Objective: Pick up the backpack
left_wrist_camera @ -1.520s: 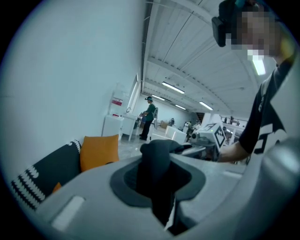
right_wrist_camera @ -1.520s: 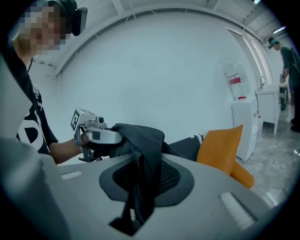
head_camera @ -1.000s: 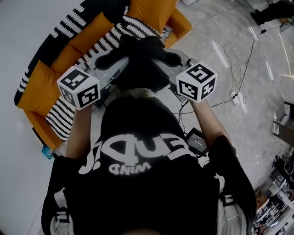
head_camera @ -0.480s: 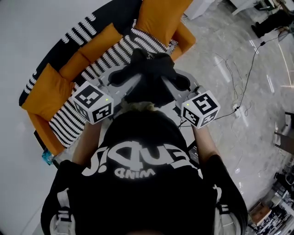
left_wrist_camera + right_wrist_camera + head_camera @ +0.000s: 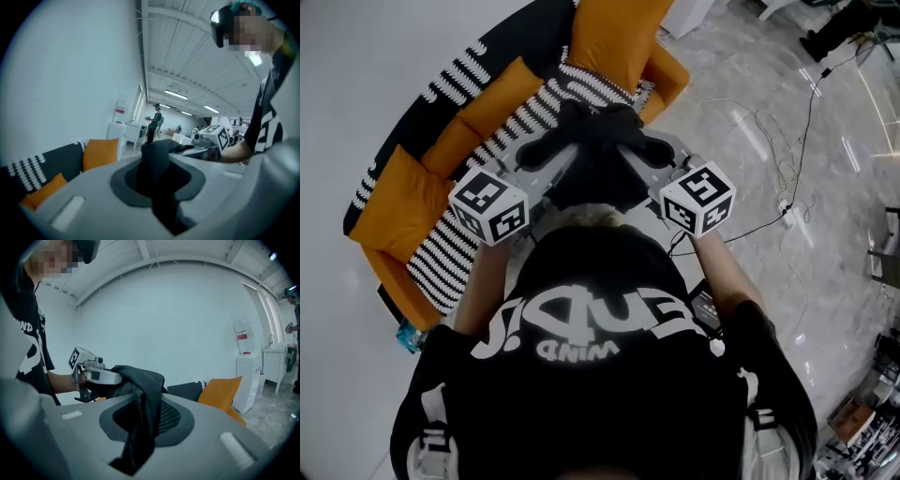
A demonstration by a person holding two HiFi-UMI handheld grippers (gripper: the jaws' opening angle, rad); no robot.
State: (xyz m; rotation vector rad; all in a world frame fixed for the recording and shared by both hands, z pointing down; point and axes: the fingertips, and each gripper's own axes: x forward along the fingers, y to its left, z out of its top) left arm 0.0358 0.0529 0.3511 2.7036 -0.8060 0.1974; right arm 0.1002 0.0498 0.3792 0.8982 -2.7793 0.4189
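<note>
Pinching the black backpack with jaws nearly closed, the left gripper and right gripper held it up by the striped sofa, its mesh showing only in the right gripper view

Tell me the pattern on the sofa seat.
Black-and-white stripes on the sofa seat, beside plain orange cushions. It shows best in the head view.

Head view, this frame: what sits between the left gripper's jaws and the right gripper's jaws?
The head view shows the black backpack spanning that gap. Left gripper and right gripper each clamp its fabric, as both gripper views confirm.
</note>
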